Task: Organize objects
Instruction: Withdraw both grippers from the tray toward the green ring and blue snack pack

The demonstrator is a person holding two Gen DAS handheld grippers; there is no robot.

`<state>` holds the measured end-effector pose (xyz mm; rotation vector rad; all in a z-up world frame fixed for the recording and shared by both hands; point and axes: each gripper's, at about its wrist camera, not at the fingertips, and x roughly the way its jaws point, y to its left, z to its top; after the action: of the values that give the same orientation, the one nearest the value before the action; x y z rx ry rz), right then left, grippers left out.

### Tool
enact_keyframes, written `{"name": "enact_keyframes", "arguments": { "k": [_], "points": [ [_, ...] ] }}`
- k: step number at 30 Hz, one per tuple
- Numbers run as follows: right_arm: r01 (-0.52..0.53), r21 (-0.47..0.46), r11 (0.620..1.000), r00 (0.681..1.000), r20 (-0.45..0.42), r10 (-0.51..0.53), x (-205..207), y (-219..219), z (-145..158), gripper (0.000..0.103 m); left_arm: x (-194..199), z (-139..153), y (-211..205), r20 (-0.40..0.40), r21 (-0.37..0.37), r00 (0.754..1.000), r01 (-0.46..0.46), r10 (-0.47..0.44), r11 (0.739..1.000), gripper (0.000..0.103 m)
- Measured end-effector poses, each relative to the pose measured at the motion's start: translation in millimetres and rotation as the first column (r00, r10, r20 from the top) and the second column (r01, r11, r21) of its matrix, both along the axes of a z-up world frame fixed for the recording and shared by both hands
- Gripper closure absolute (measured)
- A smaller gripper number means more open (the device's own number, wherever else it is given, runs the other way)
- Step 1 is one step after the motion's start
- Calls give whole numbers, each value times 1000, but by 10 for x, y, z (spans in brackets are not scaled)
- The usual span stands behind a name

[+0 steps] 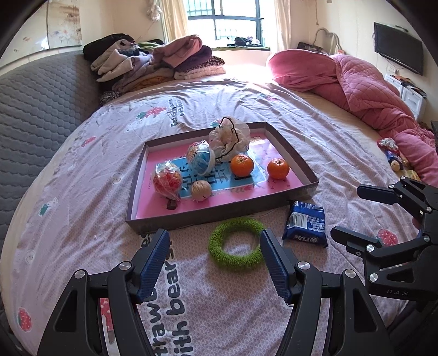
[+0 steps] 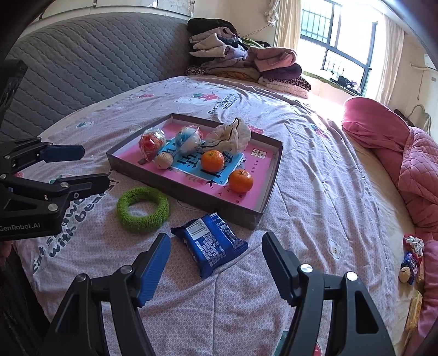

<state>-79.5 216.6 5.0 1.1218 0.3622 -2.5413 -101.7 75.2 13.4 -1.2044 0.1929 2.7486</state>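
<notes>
Daylight from the barred window (image 1: 224, 23) at the far edge of the bed (image 1: 82, 169) overexposes the sheet beneath it, near objects stay sharp with soft shadows, and fisheye curvature with dark vignetted corners probably obscures edge detail.

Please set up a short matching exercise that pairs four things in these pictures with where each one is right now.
Things:
1. green ring
2. blue snack packet
3. two oranges
4. pink quilt

Places:
A. inside the tray, on its pink liner
B. bunched at the far side of the bed
C. on the bedsheet before the tray, in line with the open left gripper
D. on the bedsheet near the tray's corner, ahead of the open right gripper

Pairs: 1-C, 2-D, 3-A, 4-B
</notes>
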Motion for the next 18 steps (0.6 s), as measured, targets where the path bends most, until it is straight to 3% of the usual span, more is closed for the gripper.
{"name": "enact_keyframes", "arguments": {
  "k": [18],
  "points": [
    [-44, 91, 995, 997, 60, 38, -88, -73, -255, 34, -76, -224, 18, 39, -7, 999, 6, -6, 1000, 33]
  ]
}}
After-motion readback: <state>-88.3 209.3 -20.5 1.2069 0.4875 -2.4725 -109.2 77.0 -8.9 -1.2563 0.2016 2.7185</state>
